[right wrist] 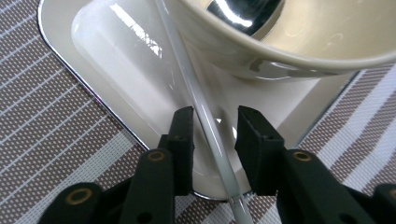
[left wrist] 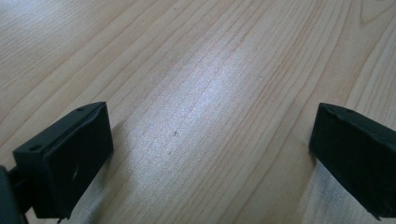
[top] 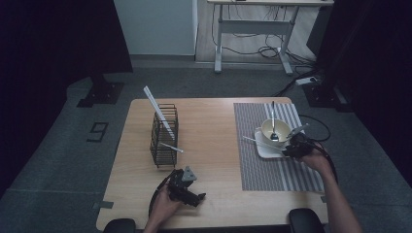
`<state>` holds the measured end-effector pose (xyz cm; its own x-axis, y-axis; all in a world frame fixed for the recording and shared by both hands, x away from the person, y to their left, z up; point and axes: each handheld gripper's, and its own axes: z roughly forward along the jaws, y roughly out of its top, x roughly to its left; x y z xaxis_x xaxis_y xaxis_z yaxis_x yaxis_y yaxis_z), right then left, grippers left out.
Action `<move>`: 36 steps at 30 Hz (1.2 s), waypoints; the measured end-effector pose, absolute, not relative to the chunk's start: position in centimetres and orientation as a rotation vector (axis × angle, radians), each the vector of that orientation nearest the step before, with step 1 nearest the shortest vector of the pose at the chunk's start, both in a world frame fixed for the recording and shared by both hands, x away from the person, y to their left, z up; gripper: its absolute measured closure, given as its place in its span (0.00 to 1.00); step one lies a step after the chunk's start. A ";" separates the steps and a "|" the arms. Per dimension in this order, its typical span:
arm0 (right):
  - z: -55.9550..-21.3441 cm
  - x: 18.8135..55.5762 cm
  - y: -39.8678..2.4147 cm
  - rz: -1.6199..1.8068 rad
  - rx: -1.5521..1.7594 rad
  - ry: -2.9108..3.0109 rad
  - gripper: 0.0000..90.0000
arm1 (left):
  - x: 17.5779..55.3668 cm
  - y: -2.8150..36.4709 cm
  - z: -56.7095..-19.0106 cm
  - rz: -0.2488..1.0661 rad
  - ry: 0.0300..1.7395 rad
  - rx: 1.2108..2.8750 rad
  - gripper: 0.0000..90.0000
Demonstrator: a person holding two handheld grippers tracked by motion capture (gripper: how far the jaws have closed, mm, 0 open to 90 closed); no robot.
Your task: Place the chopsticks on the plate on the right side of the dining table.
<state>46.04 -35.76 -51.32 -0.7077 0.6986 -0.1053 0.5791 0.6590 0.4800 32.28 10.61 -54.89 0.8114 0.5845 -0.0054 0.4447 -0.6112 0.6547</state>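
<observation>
One wooden counter (top: 209,141), with one striped placemat (top: 277,170) spread toward its right edge. One black wire basket (top: 163,136) standing upright near the left part, closer to the far edge than the near one, holding two white sticks: a long one (top: 158,111) leaning up and away toward the far left corner, a shorter one (top: 171,147) poking out low toward the near right. One white rectangular tray (right wrist: 116,70) on the mat, close to the right edge, carrying one cream bowl (top: 275,129) with one metal spoon (top: 273,124) inside, handle pointing at the far edge. One white chopstick (right wrist: 205,116) resting on the tray beside the bowl, long axis running roughly left to right across the counter, one end sticking out past the tray's left side, the other between the right gripper's (right wrist: 214,128) fingers. Fingers there narrowly parted, no pad pressing on the chopstick. Left gripper (top: 187,187) lying near the near edge, fingers (left wrist: 65,163) spread wide over bare wood, holding nothing.
</observation>
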 end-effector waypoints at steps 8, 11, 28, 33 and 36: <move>-49.3 44.3 -36.0 0.690 1.070 2.489 0.43 | 32.2 10.6 -54.9 0.280 0.748 2.339 0.00; -48.5 43.1 -36.1 0.724 1.094 2.428 0.33 | 32.2 10.5 -54.9 0.279 0.747 2.338 0.00; -47.8 35.7 -34.6 0.931 1.190 2.231 0.00 | 32.2 10.5 -54.9 0.277 0.739 2.339 0.00; -49.6 35.8 -33.5 0.930 1.206 2.219 0.00 | 32.2 10.5 -54.9 0.276 0.738 2.338 0.00; -50.9 36.2 -33.1 0.925 1.228 2.209 0.00 | 32.2 10.5 -54.9 0.275 0.738 2.338 0.00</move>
<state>36.23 -33.11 -50.87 -0.5043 0.8615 -0.0592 0.5622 0.3796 0.7347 32.20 10.50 -54.92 0.8183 0.5748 0.0015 0.4354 -0.6215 0.6513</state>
